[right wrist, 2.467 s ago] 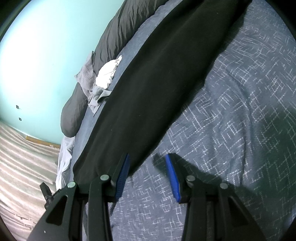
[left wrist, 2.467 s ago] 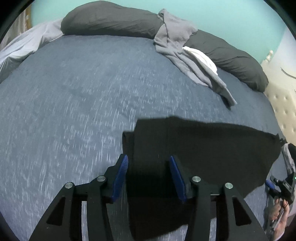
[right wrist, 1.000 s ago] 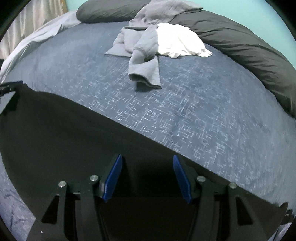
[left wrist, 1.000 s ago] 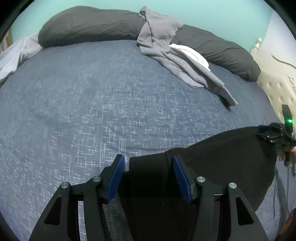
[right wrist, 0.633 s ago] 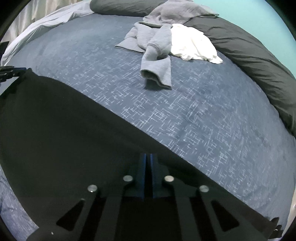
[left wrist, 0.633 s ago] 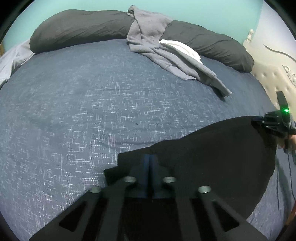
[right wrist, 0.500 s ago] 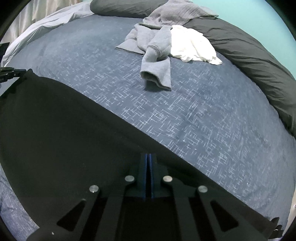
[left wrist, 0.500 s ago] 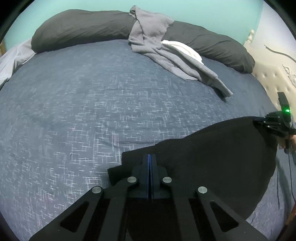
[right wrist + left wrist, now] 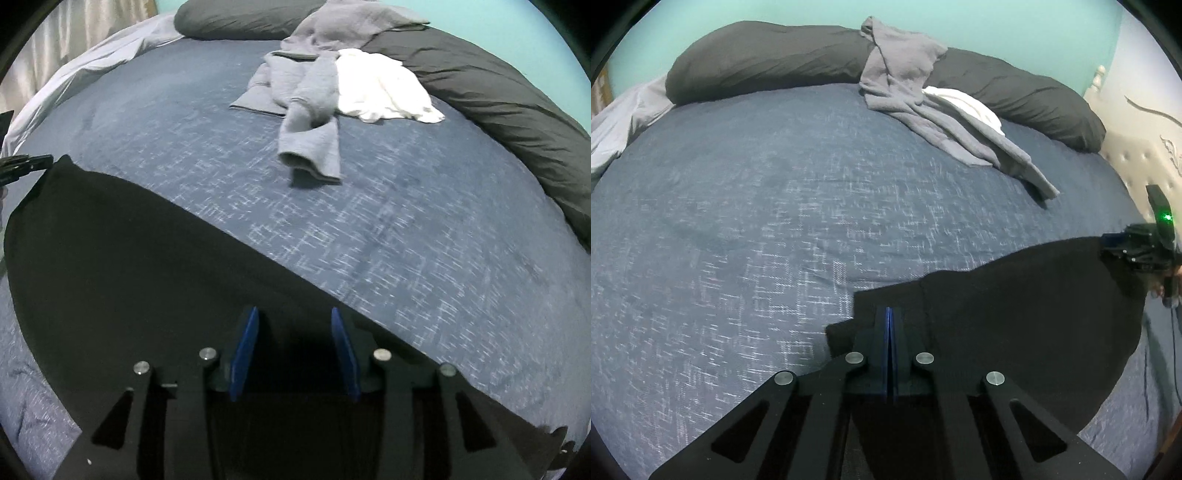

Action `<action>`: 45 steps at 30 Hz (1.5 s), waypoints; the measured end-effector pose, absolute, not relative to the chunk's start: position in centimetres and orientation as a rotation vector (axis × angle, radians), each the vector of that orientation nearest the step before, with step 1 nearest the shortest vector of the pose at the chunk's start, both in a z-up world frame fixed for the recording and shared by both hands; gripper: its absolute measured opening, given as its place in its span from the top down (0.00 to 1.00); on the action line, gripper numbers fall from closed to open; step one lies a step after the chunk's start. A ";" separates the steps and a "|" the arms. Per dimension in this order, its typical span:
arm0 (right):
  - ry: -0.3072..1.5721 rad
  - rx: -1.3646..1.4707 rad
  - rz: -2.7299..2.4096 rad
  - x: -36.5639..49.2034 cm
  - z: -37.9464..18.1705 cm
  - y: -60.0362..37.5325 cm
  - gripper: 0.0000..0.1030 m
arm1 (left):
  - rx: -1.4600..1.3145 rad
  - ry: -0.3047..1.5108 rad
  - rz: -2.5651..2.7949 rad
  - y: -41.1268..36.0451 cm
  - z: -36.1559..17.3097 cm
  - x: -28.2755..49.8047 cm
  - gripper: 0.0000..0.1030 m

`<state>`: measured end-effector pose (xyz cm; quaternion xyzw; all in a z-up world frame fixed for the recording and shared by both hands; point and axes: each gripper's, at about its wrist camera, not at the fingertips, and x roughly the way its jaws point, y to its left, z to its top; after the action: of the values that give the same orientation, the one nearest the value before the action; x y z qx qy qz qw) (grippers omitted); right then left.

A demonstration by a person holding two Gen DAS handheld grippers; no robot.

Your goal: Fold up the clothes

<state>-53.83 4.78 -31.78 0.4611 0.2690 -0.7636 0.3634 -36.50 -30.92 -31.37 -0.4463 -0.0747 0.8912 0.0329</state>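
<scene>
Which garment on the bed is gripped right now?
The black garment, pinched by the shut left gripper. The grey sweatshirt and white garment lie untouched by the pillows.
</scene>
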 end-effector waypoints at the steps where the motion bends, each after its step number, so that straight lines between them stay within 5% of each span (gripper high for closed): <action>1: 0.713 1.181 -1.943 -53.7 -32.0 4.4 0.59 | -1.373 -0.234 2.743 -30.8 -31.4 -36.5 1.00; 4: 0.805 1.153 -1.903 -53.4 -32.8 3.5 0.59 | -1.365 -0.241 2.741 -30.7 -31.4 -36.4 1.00; 11: 0.863 1.105 -1.875 -52.9 -33.1 3.2 0.90 | -1.332 -0.268 2.752 -30.5 -31.2 -36.0 1.00; 16: 0.903 1.070 -1.855 -52.6 -33.4 3.0 0.97 | -1.303 -0.311 2.774 -30.8 -30.8 -35.6 1.00; 35: 0.931 1.070 -1.946 -54.5 -33.1 1.8 0.97 | -1.327 -0.407 2.809 -31.4 -31.0 -35.7 0.98; 42: 0.760 1.071 -2.127 -54.7 -31.2 4.4 0.82 | -1.323 -0.439 2.828 -31.7 -30.3 -35.1 0.89; 45: 0.531 1.076 -2.242 -53.9 -28.9 7.0 0.79 | -1.279 -0.521 2.844 -31.8 -29.1 -33.7 0.83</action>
<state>-53.94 7.03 -28.90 0.4043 0.1996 -0.8424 0.2949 -33.72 -31.82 -29.05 -0.4046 -0.1648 0.8995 -0.0100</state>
